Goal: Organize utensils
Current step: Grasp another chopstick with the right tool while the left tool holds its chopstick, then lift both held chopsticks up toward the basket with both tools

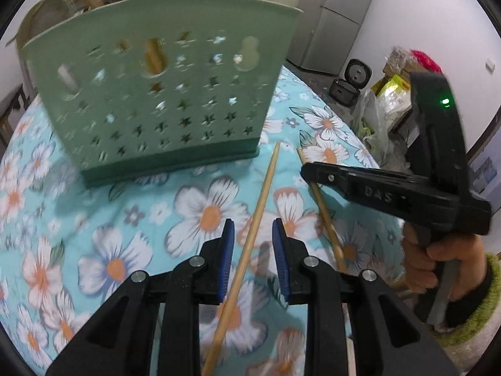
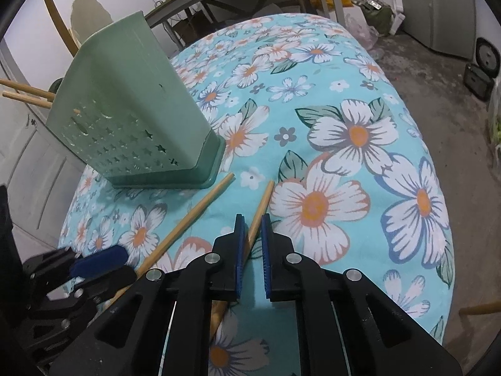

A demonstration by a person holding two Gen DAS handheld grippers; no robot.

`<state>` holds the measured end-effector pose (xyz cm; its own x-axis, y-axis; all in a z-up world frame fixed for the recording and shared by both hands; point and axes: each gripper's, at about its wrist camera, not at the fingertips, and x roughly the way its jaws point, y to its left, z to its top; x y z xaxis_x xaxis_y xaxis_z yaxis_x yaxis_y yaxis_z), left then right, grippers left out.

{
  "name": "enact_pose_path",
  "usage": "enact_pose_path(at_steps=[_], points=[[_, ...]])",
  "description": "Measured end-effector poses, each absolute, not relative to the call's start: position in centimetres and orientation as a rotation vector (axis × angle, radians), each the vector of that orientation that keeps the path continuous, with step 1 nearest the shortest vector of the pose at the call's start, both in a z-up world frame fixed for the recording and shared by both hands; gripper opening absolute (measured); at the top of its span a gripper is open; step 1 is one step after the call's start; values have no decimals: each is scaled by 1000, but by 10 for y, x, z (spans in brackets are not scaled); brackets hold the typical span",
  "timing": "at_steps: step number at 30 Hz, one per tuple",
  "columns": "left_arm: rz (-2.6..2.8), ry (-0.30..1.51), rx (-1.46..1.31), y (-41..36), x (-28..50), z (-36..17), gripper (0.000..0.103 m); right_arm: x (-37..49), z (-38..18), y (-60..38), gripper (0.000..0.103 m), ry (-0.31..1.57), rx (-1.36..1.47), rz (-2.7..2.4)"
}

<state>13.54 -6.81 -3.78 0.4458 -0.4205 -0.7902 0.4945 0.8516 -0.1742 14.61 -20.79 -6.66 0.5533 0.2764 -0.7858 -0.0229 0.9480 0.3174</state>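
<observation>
**Soft indoor light, blur on the left feed**

I'm seeing even, slightly cool room light, with no harsh glare. On my left wrist view the green basket [image 1: 156,94] smears with motion blur; the right view reads sharper. Faint shadows sit under the basket. Fisheye bending curves both edges, and the corners go black.

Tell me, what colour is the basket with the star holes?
Green basket, seen best from the left wrist.

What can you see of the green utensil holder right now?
The pale green plastic utensil holder stands upright on the floral tablecloth, flaring wider toward its rim above a darker green base. Star-shaped cutouts and larger slots pierce its front wall. Wooden chopstick ends poke out at its top. Neither hand-held gripper touches it.
</observation>
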Motion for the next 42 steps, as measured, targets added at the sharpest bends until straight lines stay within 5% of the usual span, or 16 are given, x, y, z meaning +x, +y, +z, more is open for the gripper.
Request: enact_pose_path(at_steps=[5,13,42], points=[[-527,962,197,-87,141,-56,24,145,-66,-211,8,970,311,191],[-484,948,213,-81,125,-59,8,145,-66,-212,7,968,324,208],[-533,1066,82,-68,157,-53,12,153,-69,-214,8,1025,396,260]])
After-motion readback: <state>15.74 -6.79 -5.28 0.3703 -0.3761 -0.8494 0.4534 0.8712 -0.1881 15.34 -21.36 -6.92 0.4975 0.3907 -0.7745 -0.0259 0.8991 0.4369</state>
